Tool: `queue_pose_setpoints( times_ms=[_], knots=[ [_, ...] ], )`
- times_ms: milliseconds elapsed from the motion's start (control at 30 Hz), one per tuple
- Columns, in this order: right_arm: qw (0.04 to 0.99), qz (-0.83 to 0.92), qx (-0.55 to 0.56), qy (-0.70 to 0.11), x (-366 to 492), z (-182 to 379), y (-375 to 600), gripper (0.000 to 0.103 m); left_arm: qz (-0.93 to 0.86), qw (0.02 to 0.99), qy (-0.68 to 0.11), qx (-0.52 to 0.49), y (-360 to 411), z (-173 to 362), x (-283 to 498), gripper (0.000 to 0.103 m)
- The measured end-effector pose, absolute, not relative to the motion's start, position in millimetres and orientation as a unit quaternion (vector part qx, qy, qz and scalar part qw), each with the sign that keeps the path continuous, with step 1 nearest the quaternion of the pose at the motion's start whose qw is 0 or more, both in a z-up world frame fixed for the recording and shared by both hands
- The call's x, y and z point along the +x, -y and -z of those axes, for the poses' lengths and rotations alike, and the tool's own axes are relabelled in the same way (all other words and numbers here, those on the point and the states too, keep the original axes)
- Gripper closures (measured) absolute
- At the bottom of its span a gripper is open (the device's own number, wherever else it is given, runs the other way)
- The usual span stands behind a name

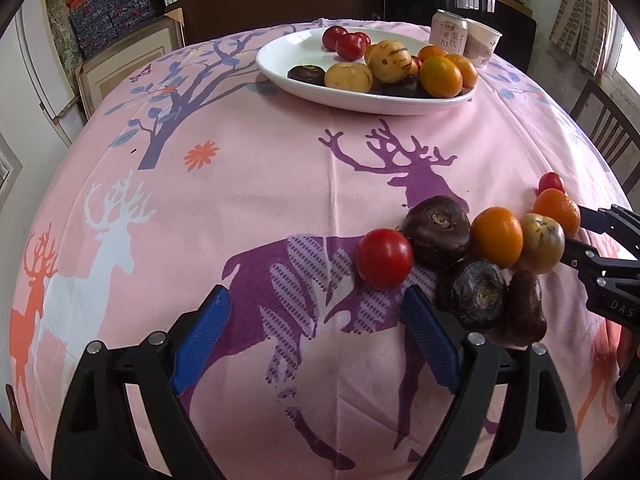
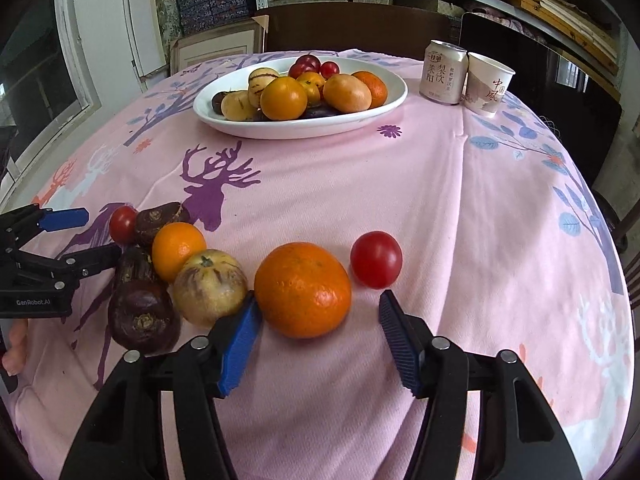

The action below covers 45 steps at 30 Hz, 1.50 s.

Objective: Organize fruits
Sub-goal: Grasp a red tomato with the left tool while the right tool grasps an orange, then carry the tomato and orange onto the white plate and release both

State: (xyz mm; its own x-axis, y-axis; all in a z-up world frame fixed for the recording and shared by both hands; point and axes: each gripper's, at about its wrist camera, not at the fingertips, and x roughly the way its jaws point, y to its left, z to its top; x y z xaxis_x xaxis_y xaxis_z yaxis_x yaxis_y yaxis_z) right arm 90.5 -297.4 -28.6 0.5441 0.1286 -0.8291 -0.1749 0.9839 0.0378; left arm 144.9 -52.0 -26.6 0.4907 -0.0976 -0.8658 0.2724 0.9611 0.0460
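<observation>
The right gripper [image 2: 320, 332] has its jaws spread, a large orange [image 2: 303, 290] between the pads but not pinched. The left gripper [image 1: 316, 316] stands wide open over bare pink tablecloth [image 1: 260, 184], just beside a red tomato [image 1: 384, 258]. More fruit fills the white plate [image 2: 384, 108] farther back.

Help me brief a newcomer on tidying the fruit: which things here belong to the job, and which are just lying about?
Belongs to the job:
- loose orange
- loose tomato
- striped yellow fruit
- dark fruits
- white plate of fruit

Just lying about:
- drink can
- paper cup
- pink tablecloth
</observation>
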Motion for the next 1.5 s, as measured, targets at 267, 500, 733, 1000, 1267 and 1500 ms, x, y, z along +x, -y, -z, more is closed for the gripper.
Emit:
queue_pose_setpoints(
  times_ms=[267,500,733,1000,1267,1500],
  knots=[
    [0.881,-0.097,-0.007,-0.463,88.0,24.9,298.3,0.06,0.133,0.854,-0.496,0.085,61.3,30.1,160.3,0.034],
    [0.889,-0.094,0.016,-0.448,73.1,9.9,314.0,0.06,0.167,0.854,-0.481,0.106,78.2,11.5,145.6,0.076],
    [0.912,-0.091,0.033,-0.399,61.5,-29.2,325.6,0.06,0.176,0.88,-0.433,0.085,69.0,-43.2,134.2,0.076],
    [0.946,-0.097,0.031,-0.308,77.5,-82.7,320.6,0.06,0.172,0.909,-0.377,0.054,71.0,-104.2,166.2,0.075],
    [0.942,-0.121,0.008,-0.314,156.2,-82.8,288.5,0.06,0.166,0.902,-0.398,0.028,91.3,-92.2,246.5,0.075],
    [0.924,-0.128,-0.031,-0.36,221.4,-47.9,259.5,0.06,0.136,0.885,-0.444,0.024,99.3,-41.6,307.7,0.075]
  ],
)
